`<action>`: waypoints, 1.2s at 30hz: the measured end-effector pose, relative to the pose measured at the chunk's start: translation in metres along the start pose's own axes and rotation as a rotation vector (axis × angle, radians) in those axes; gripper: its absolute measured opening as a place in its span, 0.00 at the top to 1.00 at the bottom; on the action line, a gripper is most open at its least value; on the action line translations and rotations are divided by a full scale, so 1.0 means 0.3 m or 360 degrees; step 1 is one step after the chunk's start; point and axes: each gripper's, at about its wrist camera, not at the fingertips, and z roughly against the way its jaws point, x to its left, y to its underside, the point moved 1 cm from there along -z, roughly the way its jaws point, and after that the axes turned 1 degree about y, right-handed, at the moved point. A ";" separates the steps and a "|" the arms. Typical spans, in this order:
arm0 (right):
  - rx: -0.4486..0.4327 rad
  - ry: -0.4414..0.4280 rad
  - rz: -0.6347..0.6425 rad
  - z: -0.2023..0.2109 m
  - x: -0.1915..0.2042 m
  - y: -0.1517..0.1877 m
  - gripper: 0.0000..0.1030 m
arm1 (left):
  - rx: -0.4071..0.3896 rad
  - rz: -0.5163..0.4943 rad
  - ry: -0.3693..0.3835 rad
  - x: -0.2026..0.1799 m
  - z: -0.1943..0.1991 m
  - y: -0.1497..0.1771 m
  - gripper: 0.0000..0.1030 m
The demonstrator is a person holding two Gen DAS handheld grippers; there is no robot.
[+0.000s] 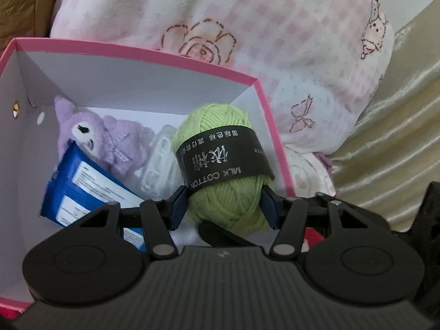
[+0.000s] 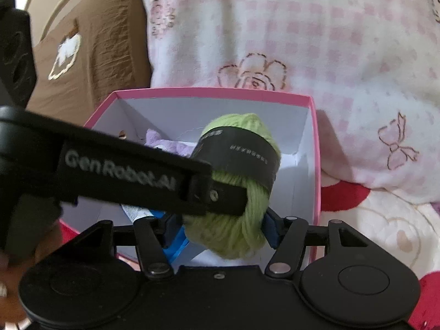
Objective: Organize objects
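A green yarn ball (image 1: 220, 148) with a black paper band hangs over the open pink box (image 1: 137, 55). My left gripper (image 1: 224, 206) is shut on the yarn, pads pressing its two sides. In the right wrist view the same yarn (image 2: 236, 220) sits between my right gripper's (image 2: 220, 228) blue pads, and the left gripper's black arm (image 2: 123, 170) crosses in front of it. Inside the box lie a purple plush toy (image 1: 104, 137), a blue carton (image 1: 82, 187) and a clear plastic piece (image 1: 162, 165).
The pink box (image 2: 316, 151) stands on a bed, against a pink-and-white checked blanket (image 1: 247, 27). A brown pillow (image 2: 90, 55) lies at the left and a cream satin cloth (image 1: 398, 137) at the right.
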 end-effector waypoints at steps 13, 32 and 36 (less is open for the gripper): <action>0.0069 0.0108 0.0169 -0.030 0.034 0.035 0.47 | 0.0054 -0.0040 -0.0072 -0.001 -0.071 0.007 0.47; -0.0072 -0.0092 0.0047 0.182 0.003 0.067 0.33 | -0.0026 -0.0115 -0.0382 -0.123 0.196 0.073 0.41; -0.0058 -0.0076 0.0095 0.215 0.022 0.058 0.33 | -0.0056 -0.0131 -0.0436 -0.154 0.300 0.089 0.41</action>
